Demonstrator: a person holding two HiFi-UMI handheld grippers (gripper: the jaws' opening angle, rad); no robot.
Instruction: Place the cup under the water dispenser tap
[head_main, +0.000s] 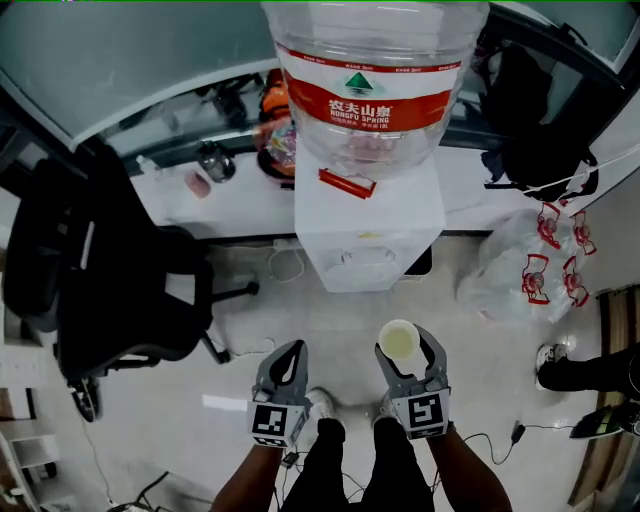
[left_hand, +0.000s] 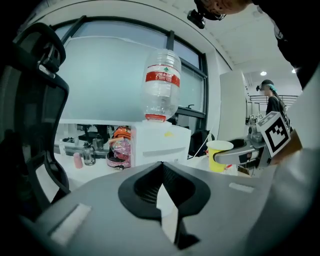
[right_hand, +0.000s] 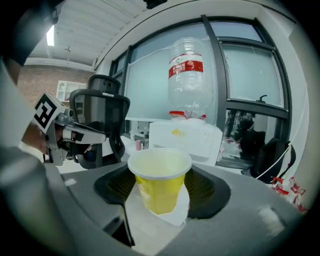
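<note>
A yellow paper cup (right_hand: 160, 187) stands upright between the jaws of my right gripper (right_hand: 161, 172), which is shut on its sides. In the head view that cup (head_main: 399, 341) and the right gripper (head_main: 406, 352) hang over the floor, a short way in front of the white water dispenser (head_main: 368, 235) with its upturned bottle (head_main: 372, 80). The dispenser's taps are not clearly visible. My left gripper (head_main: 295, 352) is level beside the right one and holds nothing. Its jaws meet at the tips (left_hand: 162, 165). From the left gripper view the cup (left_hand: 218, 155) shows at the right.
A black office chair (head_main: 120, 270) stands at the left of the dispenser. Behind runs a white desk (head_main: 230, 205) with an orange helmet and small bottles. At the right are plastic bags (head_main: 525, 275), a black backpack (head_main: 540, 130) and a person's shoes (head_main: 560, 368).
</note>
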